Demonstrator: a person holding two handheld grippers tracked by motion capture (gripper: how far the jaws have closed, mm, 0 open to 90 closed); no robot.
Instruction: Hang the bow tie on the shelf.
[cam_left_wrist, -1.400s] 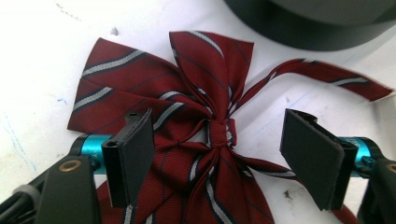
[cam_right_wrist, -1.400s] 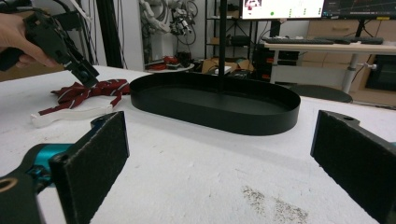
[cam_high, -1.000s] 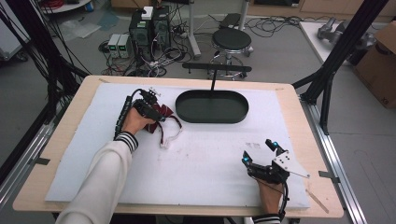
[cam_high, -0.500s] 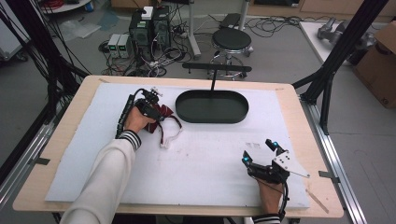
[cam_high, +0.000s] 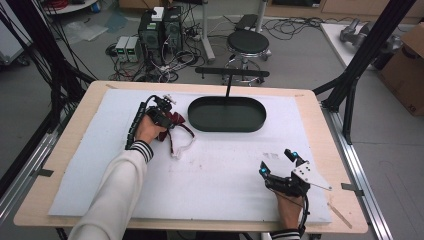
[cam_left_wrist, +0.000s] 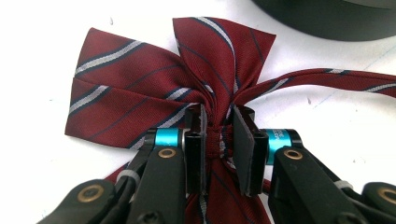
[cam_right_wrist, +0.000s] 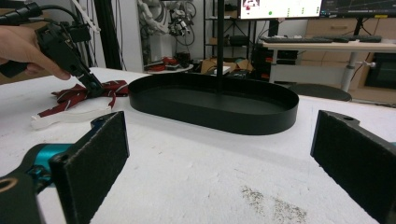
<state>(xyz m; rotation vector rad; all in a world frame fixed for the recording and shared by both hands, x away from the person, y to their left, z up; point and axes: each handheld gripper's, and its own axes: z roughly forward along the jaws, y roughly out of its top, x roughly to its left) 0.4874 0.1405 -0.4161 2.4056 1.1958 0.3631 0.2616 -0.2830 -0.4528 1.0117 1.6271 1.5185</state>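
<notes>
Left gripper (cam_left_wrist: 218, 140) clamped on striped bow tie (cam_left_wrist: 154, 93) at its knot, beside black oval tray (cam_high: 226, 114); right gripper (cam_high: 278, 162) spread wide, holding nothing.

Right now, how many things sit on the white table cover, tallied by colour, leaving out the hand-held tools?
Dark red: 1, the striped dark red fabric bow tie, with the left claw shut on its knot.
Black: 1, the black oval tray with an upright post.
White: 1, the white plastic strap beside the bow tie.
Total: 3.
</notes>
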